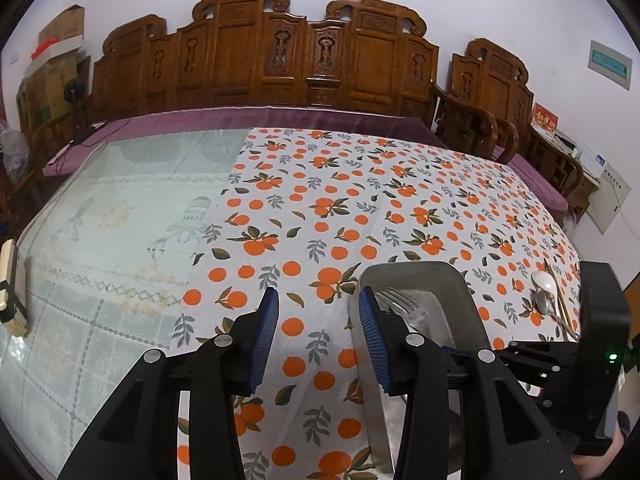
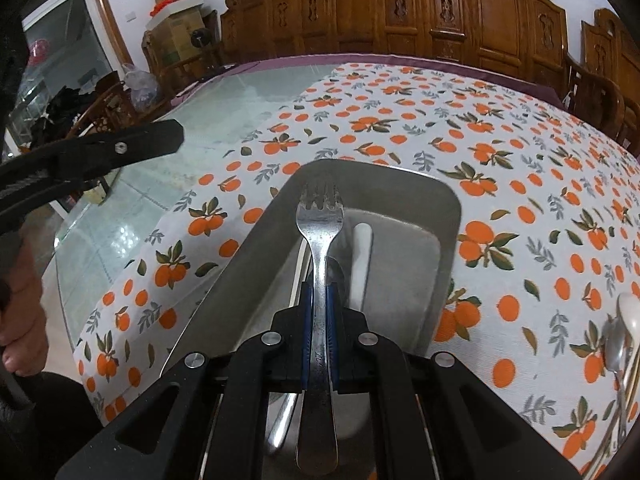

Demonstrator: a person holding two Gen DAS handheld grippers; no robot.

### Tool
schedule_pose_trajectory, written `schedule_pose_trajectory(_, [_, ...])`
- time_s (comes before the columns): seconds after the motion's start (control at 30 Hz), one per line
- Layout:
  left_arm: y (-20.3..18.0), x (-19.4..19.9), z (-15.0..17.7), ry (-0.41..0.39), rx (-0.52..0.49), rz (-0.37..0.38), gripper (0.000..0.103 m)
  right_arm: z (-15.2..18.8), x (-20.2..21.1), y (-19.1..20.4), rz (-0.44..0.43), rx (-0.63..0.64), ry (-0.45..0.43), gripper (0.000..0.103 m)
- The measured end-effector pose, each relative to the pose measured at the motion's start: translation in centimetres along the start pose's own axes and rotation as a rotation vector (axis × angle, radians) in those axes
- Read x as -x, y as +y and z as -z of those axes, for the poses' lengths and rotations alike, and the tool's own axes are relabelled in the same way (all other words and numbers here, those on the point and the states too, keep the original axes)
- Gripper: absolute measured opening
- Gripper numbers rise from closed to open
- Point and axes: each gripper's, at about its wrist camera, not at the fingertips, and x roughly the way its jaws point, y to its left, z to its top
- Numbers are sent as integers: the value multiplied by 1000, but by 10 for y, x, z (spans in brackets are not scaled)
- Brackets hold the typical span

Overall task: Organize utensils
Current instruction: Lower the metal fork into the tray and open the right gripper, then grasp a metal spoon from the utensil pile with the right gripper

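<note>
Fork (image 2: pixel 319 280) pinched mid-handle by right gripper (image 2: pixel 319 312), tines forward, directly above metal tray (image 2: pixel 448 216), long axes aligned; left gripper (image 1: pixel 318 336) spread, empty.

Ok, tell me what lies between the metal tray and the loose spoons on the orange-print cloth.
Only bare orange-print tablecloth lies between the metal tray and the loose spoons; the right wrist view shows it best.
</note>
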Motion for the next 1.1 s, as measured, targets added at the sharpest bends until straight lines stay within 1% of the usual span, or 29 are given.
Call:
schedule_pose_trajectory(0.27, [-2,0,0,5,-3,-1,39,-1,-8,-1,-25,-28,9,9])
schedule_pose_trajectory(0.3, [-2,0,1,6,-3,-2,39,0,-6,-1,-26,-23,-1,12])
schedule_pose_trajectory(0.43, [-9,2,2,1,-14,-2,39,-2,6,-2,-51,-21,-32,12])
schedule_pose_trajectory(0.6, [-20,6,4,1,-21,4,39,-1,33,-6,-56,3,-69,12])
schedule_pose_trajectory(0.77, [-34,12,6,-9,-25,7,39,0,55,-16,-68,-3,-85,12])
schedule_pose_trajectory(0.9, [-42,17,10,-13,-13,19,39,7,77,-25,-52,17,-101,12])
schedule_pose_trajectory(1.03, [-59,23,13,-19,-33,22,39,21,109,-44,-18,39,-124,12])
schedule_pose_trajectory(1.07, [-66,24,14,-23,-40,26,42,24,116,-50,-10,43,-130,12])
schedule_pose_trajectory(1.1, [-70,26,14,-26,-44,28,48,30,126,-59,5,51,-134,12])
